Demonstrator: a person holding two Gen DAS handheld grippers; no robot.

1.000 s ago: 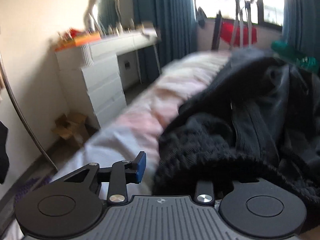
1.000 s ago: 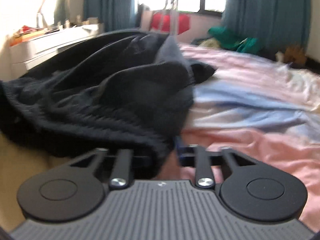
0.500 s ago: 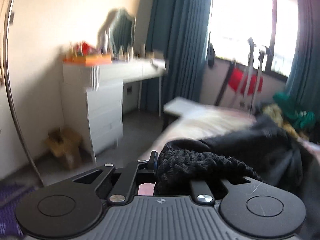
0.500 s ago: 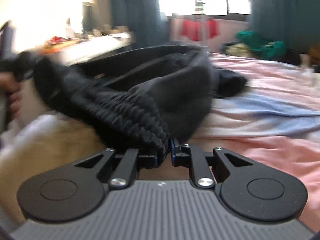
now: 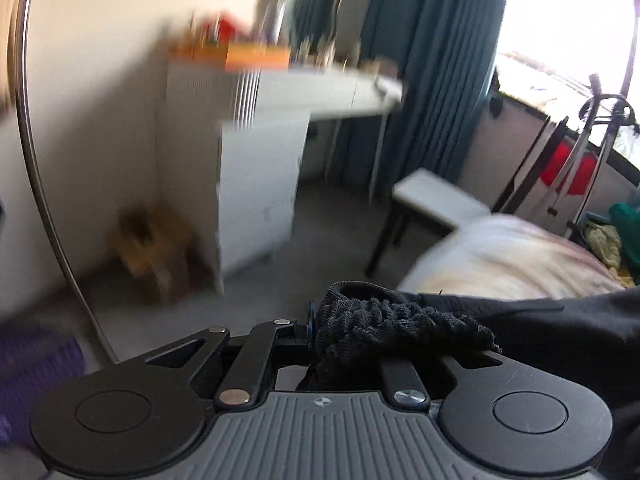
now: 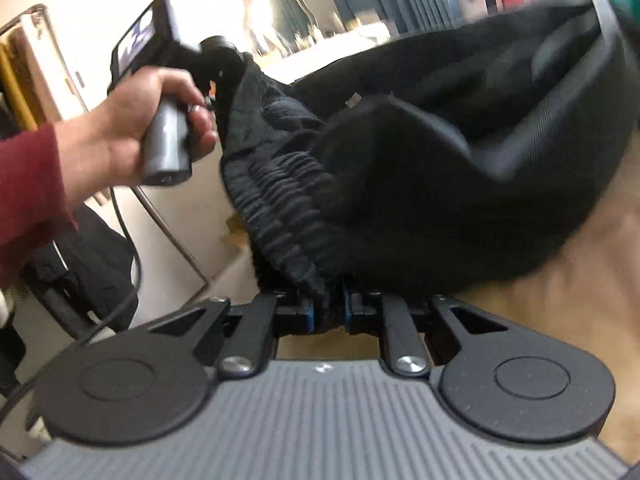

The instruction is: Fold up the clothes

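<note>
Black garment (image 6: 420, 168) stretched in the air between both grippers, above bed (image 5: 512, 264). Left gripper (image 5: 320, 328) clamped tight on ribbed waistband (image 5: 392, 320); right gripper (image 6: 332, 312) with waistband pinched between jaws just easing apart. Left hand (image 6: 120, 136), red sleeve (image 6: 28, 196). Beyond, blurred: white dresser (image 5: 256, 184), cardboard box (image 5: 156, 240), blue curtain (image 5: 432, 64), bench (image 5: 436, 200).

Black garment (image 6: 420, 168): matt cloth with a ribbed, gathered waistband (image 6: 280, 216). Right gripper (image 6: 335, 312): matt black plastic links, bright metal screws, ridged grey housing. Left gripper (image 5: 316, 328): same finish. Bed (image 5: 512, 260): soft cloth cover. Sleeve (image 6: 28, 184): matt red cloth.
</note>
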